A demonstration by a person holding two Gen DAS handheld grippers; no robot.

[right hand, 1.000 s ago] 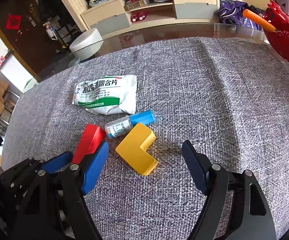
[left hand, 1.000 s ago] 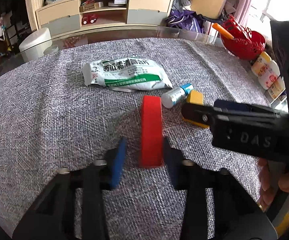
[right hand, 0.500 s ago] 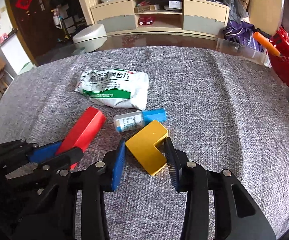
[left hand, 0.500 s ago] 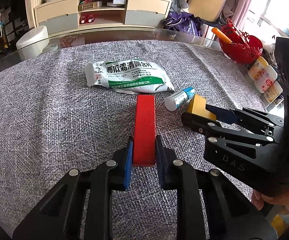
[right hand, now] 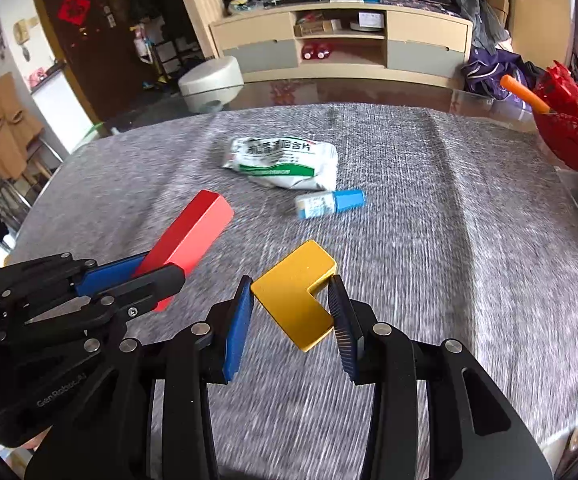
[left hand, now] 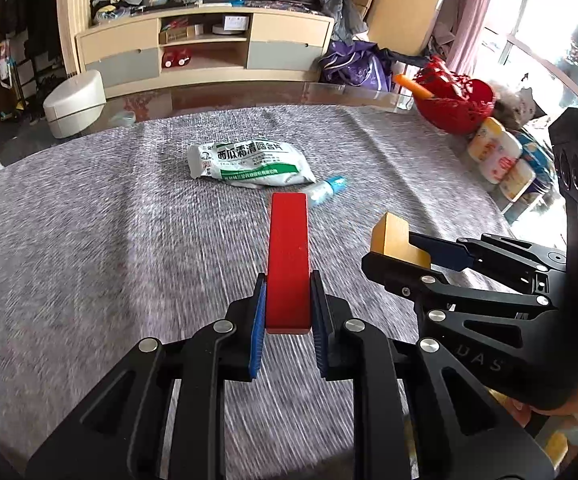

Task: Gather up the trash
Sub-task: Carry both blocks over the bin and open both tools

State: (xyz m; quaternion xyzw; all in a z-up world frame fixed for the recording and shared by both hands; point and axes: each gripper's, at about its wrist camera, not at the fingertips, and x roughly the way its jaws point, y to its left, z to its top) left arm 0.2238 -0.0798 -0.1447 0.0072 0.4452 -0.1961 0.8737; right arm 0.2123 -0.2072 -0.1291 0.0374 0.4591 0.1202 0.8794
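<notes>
Pickup step: left gripper [left hand: 288,314] clamped on red block [left hand: 289,256], right gripper [right hand: 291,322] clamped on yellow L-block [right hand: 295,292], both seemingly clear of the grey cloth [left hand: 89,240]; next, probably carry both to a bin, none in view.

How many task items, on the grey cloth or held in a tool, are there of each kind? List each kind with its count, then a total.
Blocks: 2, the red block and the yellow L-shaped block
Packets: 1, the white and green packet
Small bottles: 1, the blue-capped bottle
Total: 4
</notes>
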